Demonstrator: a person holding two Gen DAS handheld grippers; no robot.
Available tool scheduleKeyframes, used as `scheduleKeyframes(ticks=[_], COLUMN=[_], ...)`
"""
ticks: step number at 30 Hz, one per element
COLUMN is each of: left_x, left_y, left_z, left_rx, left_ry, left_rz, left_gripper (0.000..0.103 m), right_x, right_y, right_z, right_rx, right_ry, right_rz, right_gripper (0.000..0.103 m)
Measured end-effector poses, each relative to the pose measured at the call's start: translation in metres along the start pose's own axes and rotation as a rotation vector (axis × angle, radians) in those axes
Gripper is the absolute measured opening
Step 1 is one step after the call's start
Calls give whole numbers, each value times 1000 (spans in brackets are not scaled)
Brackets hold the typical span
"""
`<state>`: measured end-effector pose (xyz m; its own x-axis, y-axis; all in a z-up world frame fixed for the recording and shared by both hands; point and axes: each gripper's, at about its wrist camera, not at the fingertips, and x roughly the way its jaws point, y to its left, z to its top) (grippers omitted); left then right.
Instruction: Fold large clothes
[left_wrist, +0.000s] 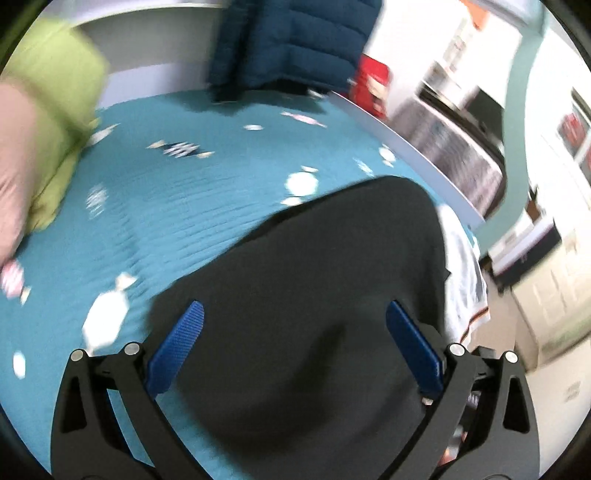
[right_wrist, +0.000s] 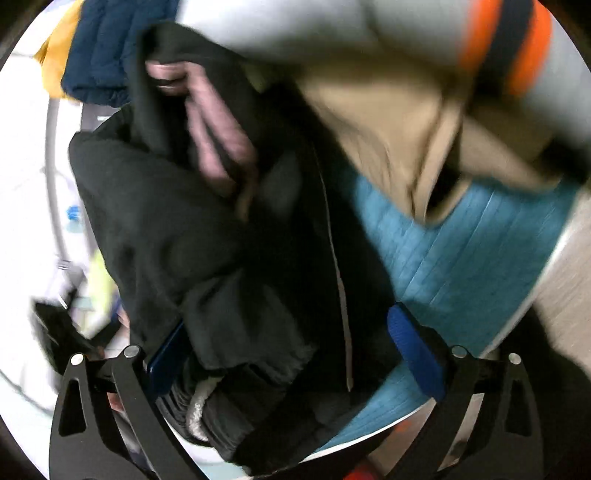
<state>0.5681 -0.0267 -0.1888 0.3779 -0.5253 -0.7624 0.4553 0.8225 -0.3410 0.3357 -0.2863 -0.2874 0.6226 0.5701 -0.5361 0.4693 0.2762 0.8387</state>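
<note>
A large black garment (left_wrist: 325, 280) lies bunched on a teal bedspread (left_wrist: 177, 199). My left gripper (left_wrist: 293, 314) is open just above it, its blue pads (left_wrist: 177, 343) spread wide on either side of the cloth. In the right wrist view the same black garment (right_wrist: 207, 236) fills the middle, crumpled, with a pink lining (right_wrist: 218, 122) showing. My right gripper (right_wrist: 288, 325) is open around the bunched black cloth; the left pad (right_wrist: 166, 354) is partly hidden by it.
A green and pink pillow pile (left_wrist: 44, 122) sits at the bed's left. A dark blue quilted jacket (left_wrist: 291, 44) hangs at the head. A white shirt (left_wrist: 465, 280) lies by the right bed edge (left_wrist: 413, 155). A tan garment (right_wrist: 399, 129) lies on the bedspread (right_wrist: 458, 258).
</note>
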Motion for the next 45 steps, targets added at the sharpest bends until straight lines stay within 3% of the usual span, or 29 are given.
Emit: scheduleKeyframes(ticks=[3,6,8,13,20,22,24,28,30,32,36,39,42,43,45], left_x=[-15,-6,7,8,11,18,23,26,27,30,33,35,35,36,37], left_y=[45,76,87,104,93,95,91,81,81,83,90,90,87,87,87], left_z=[-27,-64,-91,-118,-91,-86,-84,-90,-94,-96,-93,-92,-92,-92,-92], left_rx=[-140,-246,-309,-492,-393,-375,-353,-308,-314,-316,-343,-331,-305,-305,-313], left_ry=[1,76,123,75,79,110,123,117,105,99,101,119,128,128,123], left_rz=[17,7,-33,-175,-124,-125,-148,-155,-170,-182,-191,-205,-213,-213,-208], left_gripper=[98,98,98,98,98,99,99,99,99,99,99,99,99,99,99], right_x=[10,16,20,28,49,46,38,32,35,44,62,50,38,41,55], right_y=[-14,-20,-19,-16,9,15,21,23,15,-1,-6,5,38,41,26], right_z=[2,3,3,-5,-48,-51,-43,-24,-14,-3,17,21,26,31,49], right_rx=[24,40,39,98,112,56,-41,-145,-166,-123,-137,-208,-468,-512,-439], right_ry=[2,0,8,45,66,16,-38,-39,-10,54,90,84,15,32,123], right_rz=[51,71,67,127,160,103,2,-92,-72,6,79,-23,-202,-224,-145], right_gripper=[97,97,97,89,83,91,96,97,97,97,97,97,97,97,97])
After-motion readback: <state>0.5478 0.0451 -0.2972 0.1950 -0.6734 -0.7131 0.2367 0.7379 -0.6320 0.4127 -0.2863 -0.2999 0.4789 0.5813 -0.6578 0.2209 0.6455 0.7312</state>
